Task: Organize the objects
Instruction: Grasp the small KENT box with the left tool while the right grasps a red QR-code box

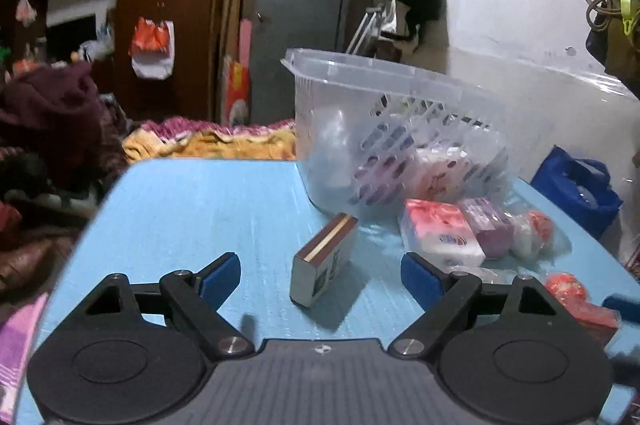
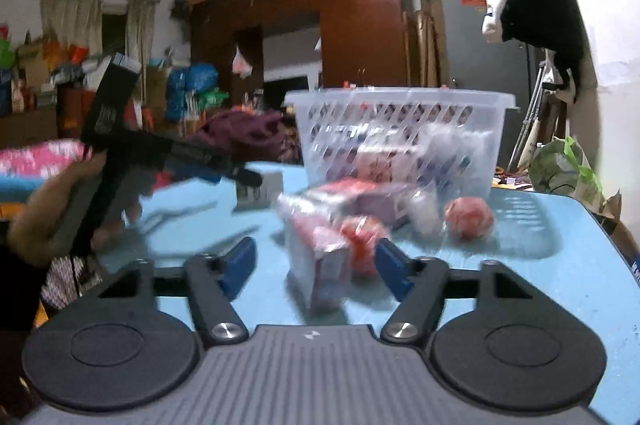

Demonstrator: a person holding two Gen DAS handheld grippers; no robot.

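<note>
My left claw [image 1: 322, 277] sits low over the blue table [image 1: 200, 217], spread wide with the small box [image 1: 326, 259] standing between the pads, nothing gripped. Right claw [image 2: 316, 267] is level, wide open too, straddling a blurry packet [image 2: 320, 253] in front of the clear basket [image 2: 400, 141].

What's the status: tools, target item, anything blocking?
Left tool open, straddling the small grey matchbox-like box on the blue table. Right tool open around a pink-and-white packet. Clear slotted plastic basket behind; path unobstructed.
</note>
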